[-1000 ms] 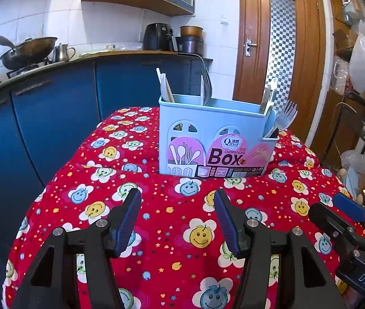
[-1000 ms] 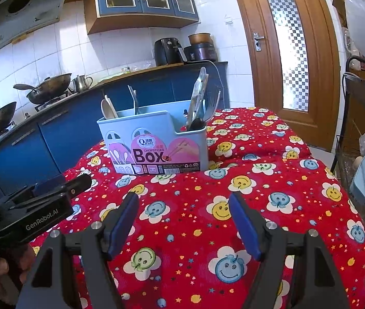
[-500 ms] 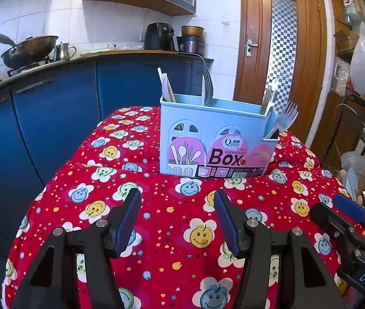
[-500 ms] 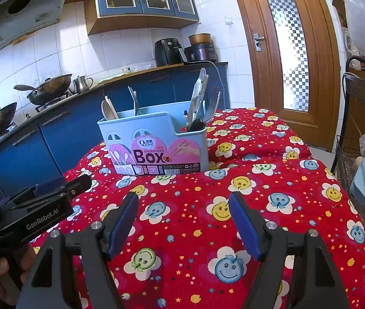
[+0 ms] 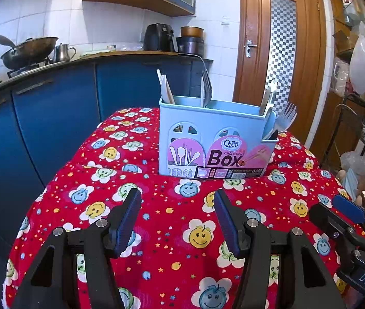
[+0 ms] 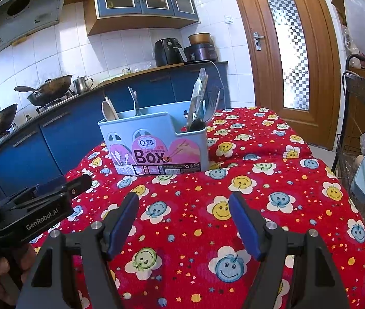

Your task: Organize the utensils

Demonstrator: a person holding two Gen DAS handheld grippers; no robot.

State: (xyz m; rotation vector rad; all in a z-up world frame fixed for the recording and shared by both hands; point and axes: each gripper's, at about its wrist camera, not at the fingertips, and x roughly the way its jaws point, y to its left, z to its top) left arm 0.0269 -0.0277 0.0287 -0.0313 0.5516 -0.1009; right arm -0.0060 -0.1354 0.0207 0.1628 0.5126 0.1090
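Pale-blue plastic utensil box (image 5: 216, 139) stands on the red smiley-flower-clothed worktop (image 5: 162, 231), cutlery upright inside. Left tongs (image 5: 177, 221) and right tongs (image 6: 183, 225) both gape apart, empty.

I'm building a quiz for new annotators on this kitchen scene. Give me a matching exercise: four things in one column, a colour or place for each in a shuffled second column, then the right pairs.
Things:
1. utensil box
2. tablecloth
3. wok
4. air fryer

Colour or place:
A. on the stove, left of the kettle
B. red with smiley flowers
C. pale blue, standing on the table
D. black, on the counter near the door

Pairs: 1-C, 2-B, 3-A, 4-D
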